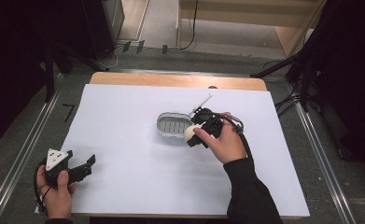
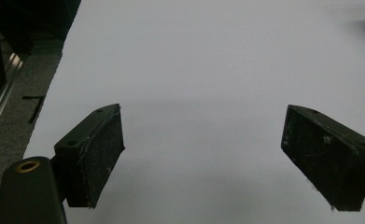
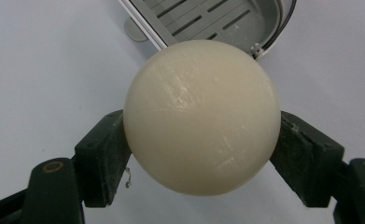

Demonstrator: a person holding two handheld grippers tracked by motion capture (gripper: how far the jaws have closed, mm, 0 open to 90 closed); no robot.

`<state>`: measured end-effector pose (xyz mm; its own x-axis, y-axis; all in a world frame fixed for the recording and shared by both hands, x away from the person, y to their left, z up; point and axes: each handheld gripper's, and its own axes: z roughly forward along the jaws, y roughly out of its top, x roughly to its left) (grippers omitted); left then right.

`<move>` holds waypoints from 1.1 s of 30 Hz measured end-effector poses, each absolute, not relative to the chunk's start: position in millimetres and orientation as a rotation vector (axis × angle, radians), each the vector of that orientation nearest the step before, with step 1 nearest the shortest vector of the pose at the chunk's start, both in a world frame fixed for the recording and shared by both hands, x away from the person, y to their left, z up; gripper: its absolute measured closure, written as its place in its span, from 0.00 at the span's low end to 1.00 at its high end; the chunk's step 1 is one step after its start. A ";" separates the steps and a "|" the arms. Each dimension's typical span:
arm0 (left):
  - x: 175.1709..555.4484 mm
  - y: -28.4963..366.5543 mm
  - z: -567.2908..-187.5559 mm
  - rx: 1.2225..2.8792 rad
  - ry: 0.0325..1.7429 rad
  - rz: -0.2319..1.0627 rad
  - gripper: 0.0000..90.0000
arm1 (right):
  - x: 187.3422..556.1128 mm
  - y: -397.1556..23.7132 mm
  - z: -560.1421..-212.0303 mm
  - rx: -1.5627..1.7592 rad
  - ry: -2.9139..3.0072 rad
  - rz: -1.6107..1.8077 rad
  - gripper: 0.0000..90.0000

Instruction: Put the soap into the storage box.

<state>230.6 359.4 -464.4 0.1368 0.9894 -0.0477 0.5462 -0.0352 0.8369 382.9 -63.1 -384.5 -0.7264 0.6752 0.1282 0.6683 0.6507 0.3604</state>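
A cream-white ball [image 3: 202, 116] is clamped between the two black jaws of my right gripper [image 3: 202, 154], which is shut on it. From above, the ball [image 1: 190, 132] hangs at the right rim of a small grey slotted oval dish [image 1: 173, 124] near the middle of the white sheet, with my right gripper [image 1: 193, 135] just right of the dish. The slotted dish [image 3: 208, 21] lies just beyond the ball. My left gripper [image 1: 92, 164] rests at the sheet's near left corner. Its jaws [image 2: 203, 158] stand wide open over bare white surface.
The white sheet [image 1: 124, 140] covers most of a wooden table [image 1: 171, 80]. A thin white rod [image 1: 201, 103] slants up behind the dish. Metal rails [image 1: 26, 149] run along both sides, with dark stands and cables at the back.
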 end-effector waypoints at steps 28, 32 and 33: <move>231.0 360.0 -464.4 1.679 1.505 0.755 0.16 | 394.3 -41.5 -373.7 1.125 2.848 0.612 0.28; 231.0 360.0 -464.4 1.678 1.504 0.755 0.16 | 396.9 -37.3 -372.2 1.119 2.845 0.606 0.28; 231.0 360.1 -464.4 1.679 1.504 0.755 0.16 | 397.8 -36.2 -372.2 1.112 2.845 0.611 0.28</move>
<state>231.0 360.1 -464.4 0.1373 0.9892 -0.0518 0.5498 -0.0326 0.8346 397.8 -36.2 -372.2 -0.7448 0.6572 0.1155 0.6467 0.6682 0.3679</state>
